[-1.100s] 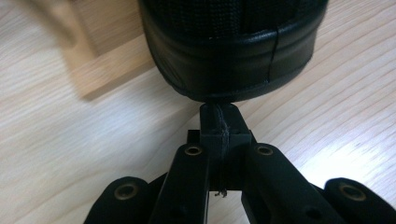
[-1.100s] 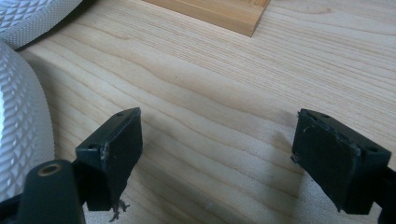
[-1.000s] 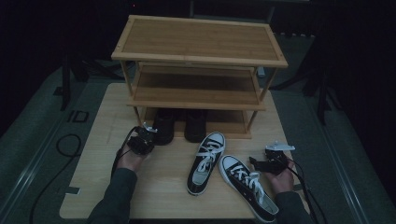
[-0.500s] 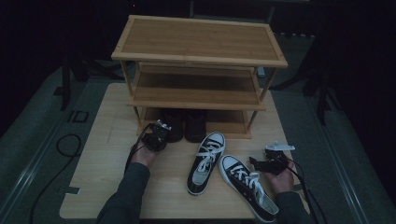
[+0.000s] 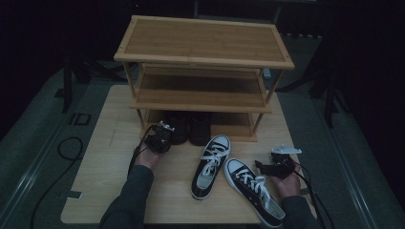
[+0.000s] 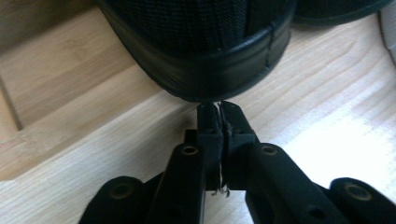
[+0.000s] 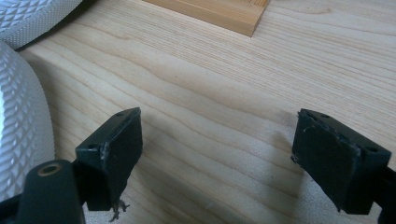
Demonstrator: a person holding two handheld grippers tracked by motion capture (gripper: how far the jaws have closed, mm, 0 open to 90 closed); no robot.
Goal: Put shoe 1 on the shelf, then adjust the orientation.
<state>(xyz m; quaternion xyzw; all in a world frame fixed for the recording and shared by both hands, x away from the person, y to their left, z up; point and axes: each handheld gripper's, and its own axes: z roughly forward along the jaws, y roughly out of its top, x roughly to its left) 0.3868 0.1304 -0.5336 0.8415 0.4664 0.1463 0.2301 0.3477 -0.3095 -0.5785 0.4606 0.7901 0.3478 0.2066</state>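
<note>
- The left claw (image 6: pixel 218 109) is sitting clenched, its two jaws pressed together with nothing between them, the tips touching the heel of the black shoe (image 6: pixel 198 42) — which is resting on the bottom board of the bamboo rack (image 5: pixel 203 40), with its heel sticking out past the rack's front edge.
- Since the claw is pushing rather than gripping, the narrow tips could be sliding off the rounded heel; the shoe would then be twisting sideways instead of going straight in under the rack.
- A crooked push could be driving this shoe into the second black shoe (image 5: pixel 199 130) just beside it under the rack, knocking that one askew.
- Pushing too low may be jamming the tips against the lip of the rack's bottom board, shifting the whole rack on the surface (image 5: pixel 110 143).
- The right claw (image 7: pixel 217 156) is hanging released, jaws wide apart over bare wood in front of the rack — empty.
- Two black-and-white sneakers (image 5: pixel 211 166) are lying in front of the rack, between the hands; a careless sweep of either forearm could be nudging the near one (image 5: pixel 253 190) toward the surface's front edge.
</note>
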